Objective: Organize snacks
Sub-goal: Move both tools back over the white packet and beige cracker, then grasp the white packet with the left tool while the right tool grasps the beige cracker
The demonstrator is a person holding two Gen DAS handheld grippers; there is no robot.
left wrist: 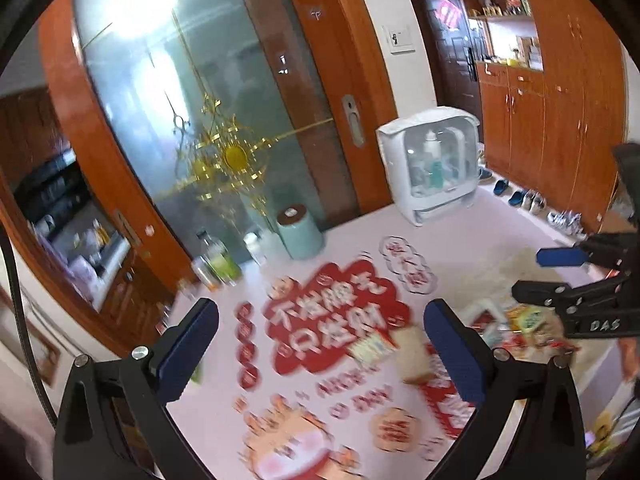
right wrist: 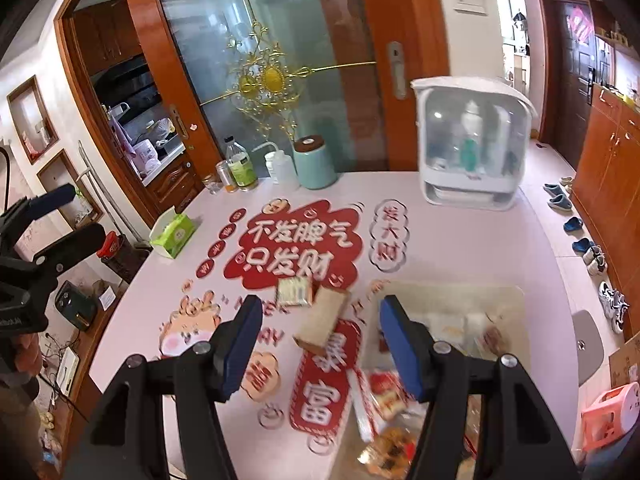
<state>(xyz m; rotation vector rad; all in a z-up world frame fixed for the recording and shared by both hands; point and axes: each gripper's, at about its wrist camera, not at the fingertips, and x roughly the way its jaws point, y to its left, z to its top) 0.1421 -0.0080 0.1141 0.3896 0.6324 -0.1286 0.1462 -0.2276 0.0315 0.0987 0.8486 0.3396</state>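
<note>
Both grippers hang above the counter (right wrist: 460, 240) with nothing held: the right gripper (right wrist: 316, 344) has its jaws partly apart and bare, the left gripper (left wrist: 320, 344) stands wide and bare. Just under and right of the right jaws, loose snack packets (right wrist: 386, 396) lie heaped by a clear tray (right wrist: 452, 300), so sorting looks barely begun. Just beyond the jaws lie a brown box (right wrist: 322, 318) and a striped packet (right wrist: 295, 292), still unsorted. Farther off stand a tissue pack (right wrist: 174, 236), bottles (right wrist: 240, 166), a teal canister (right wrist: 314, 164) and a white cabinet (right wrist: 472, 144), none blocking the reach.
</note>
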